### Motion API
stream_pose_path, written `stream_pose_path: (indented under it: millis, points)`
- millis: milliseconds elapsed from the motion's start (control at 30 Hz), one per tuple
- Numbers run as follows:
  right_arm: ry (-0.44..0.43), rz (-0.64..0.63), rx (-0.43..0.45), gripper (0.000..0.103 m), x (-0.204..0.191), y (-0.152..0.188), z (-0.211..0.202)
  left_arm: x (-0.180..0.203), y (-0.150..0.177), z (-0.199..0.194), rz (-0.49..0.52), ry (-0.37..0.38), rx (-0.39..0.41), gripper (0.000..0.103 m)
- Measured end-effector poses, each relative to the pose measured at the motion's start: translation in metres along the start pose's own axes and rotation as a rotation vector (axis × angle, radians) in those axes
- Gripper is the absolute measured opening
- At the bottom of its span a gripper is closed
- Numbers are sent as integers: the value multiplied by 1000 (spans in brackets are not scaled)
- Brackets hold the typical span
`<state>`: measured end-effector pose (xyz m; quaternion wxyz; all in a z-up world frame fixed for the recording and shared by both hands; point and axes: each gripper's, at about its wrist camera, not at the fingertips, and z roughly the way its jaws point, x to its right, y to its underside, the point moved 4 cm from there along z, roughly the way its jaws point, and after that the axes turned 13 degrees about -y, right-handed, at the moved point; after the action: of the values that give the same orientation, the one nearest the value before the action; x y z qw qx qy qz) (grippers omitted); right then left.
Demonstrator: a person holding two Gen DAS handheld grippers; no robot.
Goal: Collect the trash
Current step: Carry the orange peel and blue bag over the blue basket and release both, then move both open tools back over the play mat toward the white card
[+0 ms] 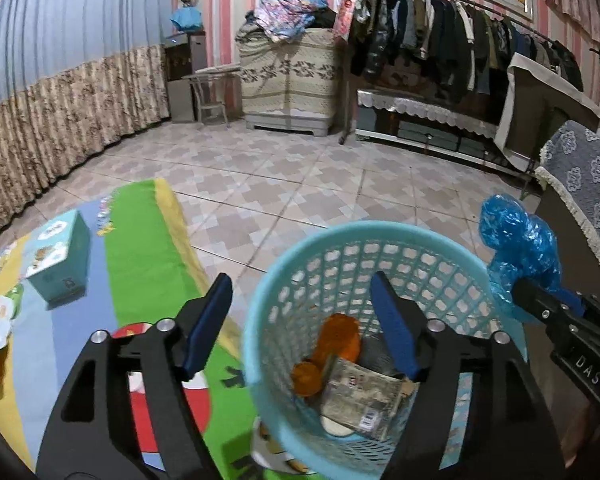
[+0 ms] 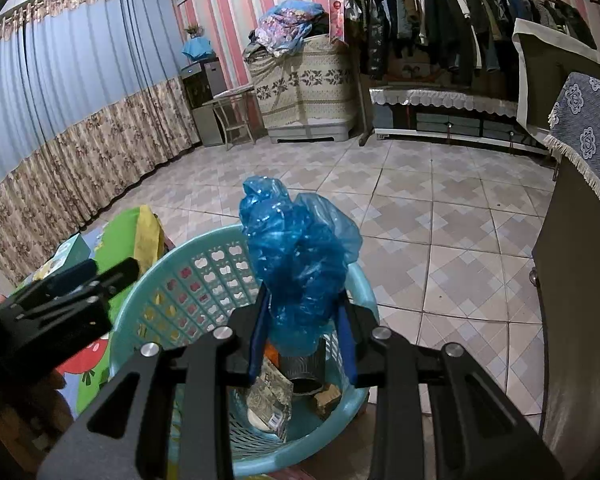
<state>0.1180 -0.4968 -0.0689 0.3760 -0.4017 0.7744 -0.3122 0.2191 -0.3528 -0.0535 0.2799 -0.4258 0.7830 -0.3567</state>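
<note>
My right tool (image 2: 302,336) is pinching a crumpled blue plastic bag (image 2: 300,252) right over the light-blue perforated plastic basket (image 2: 204,276), lower middle of the right wrist view. My left tool (image 1: 300,324) is spread wide with nothing in it, one blue pad (image 1: 394,332) hanging inside the basket's rim and the other outside it, bottom centre of its frame. Down in the basket there's an orange plastic bottle (image 1: 332,344) lying next to a printed paper wrapper (image 1: 360,400) and a dark cylinder (image 2: 304,368). Over at the left, a small teal cardboard box (image 1: 58,256) sits on the colourful play mat (image 1: 140,240), well apart from the basket.
</note>
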Motion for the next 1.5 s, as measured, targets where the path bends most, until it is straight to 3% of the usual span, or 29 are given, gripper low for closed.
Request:
stream_pose_path:
  millis: [233, 567, 700, 1000, 1500]
  points:
    - [-7, -27, -17, 31, -8, 5, 9, -40, 0, -14, -57, -54, 22, 85]
    - [-26, -63, -63, 33, -28, 13, 32, -100, 3, -35, -106, -159, 53, 90]
    - [-19, -56, -38, 74, -29, 14, 30, -119, 6, -39, -127, -179, 48, 90]
    - [4, -73, -17, 87, -34, 17, 29, -152, 21, -51, -166, -220, 35, 91]
    - [-18, -179, -37, 94, -71, 30, 19, -237, 68, -81, -261, -317, -2, 97]
